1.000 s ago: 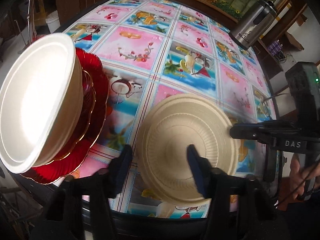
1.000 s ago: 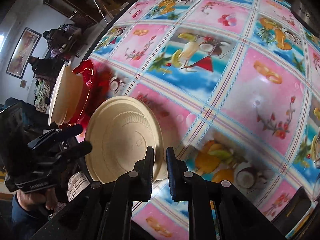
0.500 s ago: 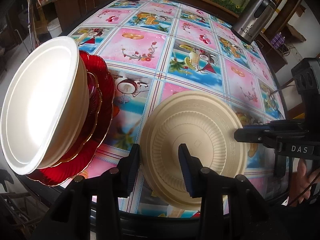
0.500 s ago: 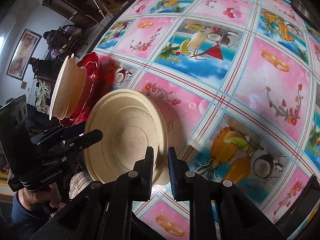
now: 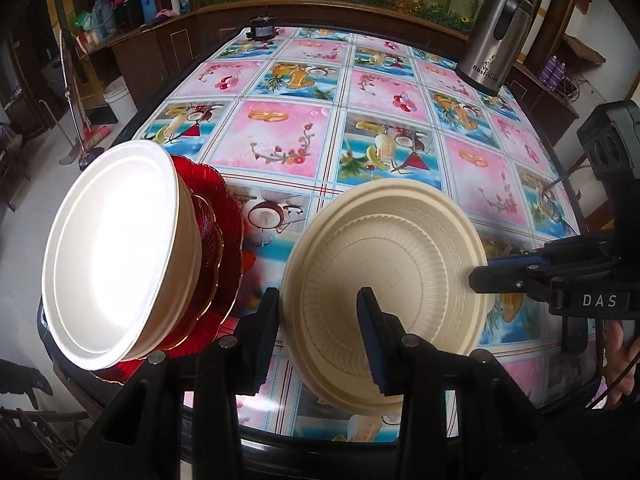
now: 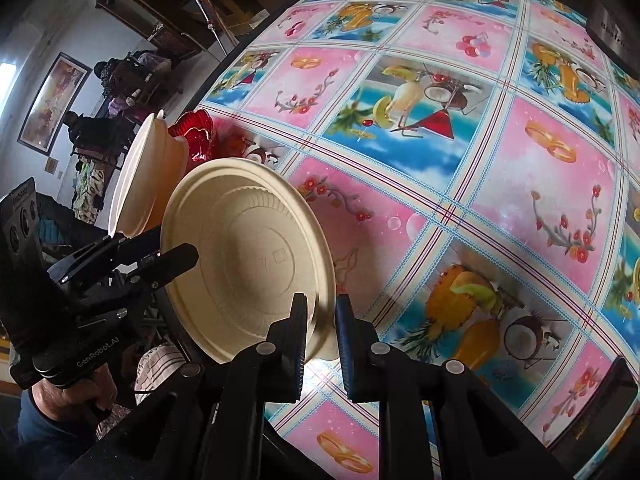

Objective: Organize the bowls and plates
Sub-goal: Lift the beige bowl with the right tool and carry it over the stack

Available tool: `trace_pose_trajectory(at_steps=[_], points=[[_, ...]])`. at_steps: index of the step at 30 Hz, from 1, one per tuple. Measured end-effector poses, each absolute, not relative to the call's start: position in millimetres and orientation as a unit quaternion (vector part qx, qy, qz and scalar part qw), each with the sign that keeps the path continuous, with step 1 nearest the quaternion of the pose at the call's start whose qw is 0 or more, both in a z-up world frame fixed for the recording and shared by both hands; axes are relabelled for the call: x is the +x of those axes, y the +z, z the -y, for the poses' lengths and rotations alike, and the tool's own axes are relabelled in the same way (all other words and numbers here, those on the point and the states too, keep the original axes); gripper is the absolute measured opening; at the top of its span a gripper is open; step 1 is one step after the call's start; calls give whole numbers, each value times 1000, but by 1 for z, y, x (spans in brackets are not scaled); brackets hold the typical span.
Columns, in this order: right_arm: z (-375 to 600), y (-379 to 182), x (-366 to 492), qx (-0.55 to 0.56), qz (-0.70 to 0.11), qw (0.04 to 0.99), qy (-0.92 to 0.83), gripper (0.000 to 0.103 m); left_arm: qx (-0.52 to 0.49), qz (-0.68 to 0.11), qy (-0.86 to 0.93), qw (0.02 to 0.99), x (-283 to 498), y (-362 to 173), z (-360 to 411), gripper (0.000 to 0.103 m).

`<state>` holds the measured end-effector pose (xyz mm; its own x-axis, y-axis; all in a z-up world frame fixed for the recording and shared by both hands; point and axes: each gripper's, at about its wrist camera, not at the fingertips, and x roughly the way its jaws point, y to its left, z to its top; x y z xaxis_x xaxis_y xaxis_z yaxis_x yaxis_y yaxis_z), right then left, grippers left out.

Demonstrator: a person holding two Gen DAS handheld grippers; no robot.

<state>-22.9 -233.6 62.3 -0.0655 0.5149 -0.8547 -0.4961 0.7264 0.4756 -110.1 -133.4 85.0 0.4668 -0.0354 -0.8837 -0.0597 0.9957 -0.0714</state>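
Left side: stack is partly built. White bowl sits nested on the red glass plates at the near left corner of the table; in the right wrist view the same stack shows side-on, bowl over red glass. I judge that part done. Can't tell how many red pieces are under the bowl, looks like more than one. Next over: left claw is at medium width, one finger each side of the near-left rim of the beige plate, not clamped as far as I can see; there's a visible gap on the outer finger side. Middle: beige plate is upside down, ribbed underside facing up, tilted with its right edge raised off the table, just beside the stack but apart from it. Right: right claw is narrow and pinched on the plate's right rim, carrying that edge. From the left wrist view it comes in from the right at the plate edge. What's left, my read: get the beige plate flipped or handed across and onto the stack. Steel kettle at the far right of the table isn't part of this. No other loose plates or bowls in view, so this looks like the last piece.
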Motion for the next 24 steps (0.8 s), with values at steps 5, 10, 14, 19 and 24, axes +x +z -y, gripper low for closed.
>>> trace_pose_trajectory(at_steps=[5,10,14,19,24], points=[[234,69,-23,7,-623,689,371,17,-42,-509,11,860,-111,90,133,38],[235,74,-25,7,-619,690,376,17,-41,-503,14,863,-113,94,131,38],[234,81,-26,8,-615,692,379,17,-42,-497,18,867,-114,99,127,38],[229,95,-29,10,-609,692,387,17,-50,-490,24,870,-117,105,118,38],[221,112,-30,16,-599,694,399,17,-56,-475,32,878,-123,119,108,38]])
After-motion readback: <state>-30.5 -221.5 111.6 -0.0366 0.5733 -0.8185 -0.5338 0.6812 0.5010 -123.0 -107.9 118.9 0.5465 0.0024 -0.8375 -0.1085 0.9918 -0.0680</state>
